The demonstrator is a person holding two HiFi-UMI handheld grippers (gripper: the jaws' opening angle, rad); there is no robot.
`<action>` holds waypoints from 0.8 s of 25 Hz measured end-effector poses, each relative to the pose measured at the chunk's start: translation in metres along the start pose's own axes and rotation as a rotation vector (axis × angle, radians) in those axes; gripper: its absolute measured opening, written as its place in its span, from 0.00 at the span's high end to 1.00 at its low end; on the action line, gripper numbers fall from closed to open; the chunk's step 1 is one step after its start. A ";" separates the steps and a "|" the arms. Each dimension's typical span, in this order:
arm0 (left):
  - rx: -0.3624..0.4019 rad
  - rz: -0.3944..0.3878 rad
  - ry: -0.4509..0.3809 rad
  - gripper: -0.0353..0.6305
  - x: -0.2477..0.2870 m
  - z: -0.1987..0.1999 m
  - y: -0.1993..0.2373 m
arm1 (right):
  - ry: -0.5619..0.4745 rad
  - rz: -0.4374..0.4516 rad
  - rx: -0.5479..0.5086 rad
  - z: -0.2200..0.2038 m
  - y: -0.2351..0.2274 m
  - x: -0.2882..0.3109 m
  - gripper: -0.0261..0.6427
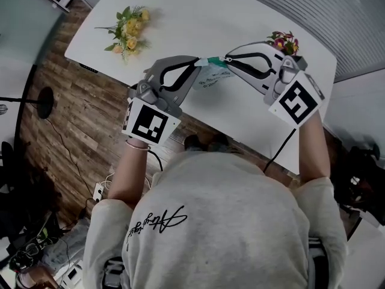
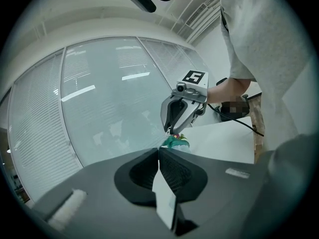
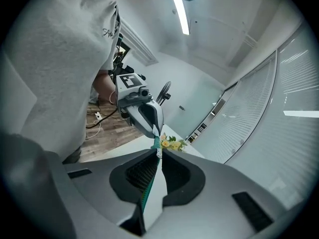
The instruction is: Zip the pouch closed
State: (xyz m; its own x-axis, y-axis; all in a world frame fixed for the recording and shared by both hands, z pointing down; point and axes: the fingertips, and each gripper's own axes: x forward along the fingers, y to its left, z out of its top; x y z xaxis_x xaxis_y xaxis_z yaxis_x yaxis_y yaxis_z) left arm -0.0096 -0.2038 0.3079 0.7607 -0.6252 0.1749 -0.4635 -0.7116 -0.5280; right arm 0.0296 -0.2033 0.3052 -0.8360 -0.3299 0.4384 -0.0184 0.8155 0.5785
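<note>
Pouch (image 1: 209, 77) is stretched between the two grippers, from the tips of the left gripper (image 1: 197, 61) to the tips of the right gripper (image 1: 228, 59). The two sets of tips point at each other and stand just apart. The pouch is a pale, translucent bag with a teal zipper band (image 3: 147, 180) along its upper edge, and its body sags below the line between the tips. It hangs over the near edge of the white table (image 1: 198, 17); I cannot tell whether its lower edge touches the tabletop.

The left gripper is clenched on the pouch. In the left gripper view its jaws meet on a pale flap of the bag that runs back between them. Just past their tips, the teal end of the pouch leads straight ahead to the right gripper's tips.

The right gripper is clamped on the pouch too. In the right gripper view the teal zipper band and the pale wall beside it lie pinched between the closed jaws. The left gripper grips the far end directly ahead. Where the slider sits along the zipper cannot be made out.

A bunch of yellow flowers (image 1: 127, 32) lies on the table beyond the left gripper and off to its left, well apart from it. A bunch of pink flowers (image 1: 284, 42) sits just beyond the right gripper's body.
</note>
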 end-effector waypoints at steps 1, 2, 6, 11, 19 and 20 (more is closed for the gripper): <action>-0.003 -0.011 0.011 0.94 0.001 -0.005 -0.004 | 0.012 0.009 0.000 -0.005 0.004 0.003 0.91; -0.008 -0.020 0.019 0.94 0.002 -0.010 -0.008 | 0.020 0.016 0.006 -0.009 0.008 0.005 0.91; -0.040 -0.032 0.035 0.94 0.003 -0.024 -0.015 | 0.022 0.029 0.034 -0.017 0.014 0.012 0.91; -0.052 -0.021 0.052 0.94 -0.002 -0.029 -0.016 | 0.002 0.036 0.035 -0.017 0.020 0.018 0.91; -0.020 -0.008 0.058 0.94 -0.007 -0.027 -0.007 | -0.002 0.013 0.040 -0.022 0.016 0.013 0.91; -0.012 -0.011 0.058 0.94 -0.006 -0.027 -0.007 | -0.001 0.012 0.041 -0.023 0.016 0.013 0.91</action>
State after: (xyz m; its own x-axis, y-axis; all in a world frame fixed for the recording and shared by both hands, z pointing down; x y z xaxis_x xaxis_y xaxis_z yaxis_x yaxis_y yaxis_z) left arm -0.0234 -0.2039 0.3330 0.7384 -0.6344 0.2287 -0.4605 -0.7221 -0.5162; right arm 0.0307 -0.2057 0.3356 -0.8367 -0.3199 0.4446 -0.0311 0.8382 0.5445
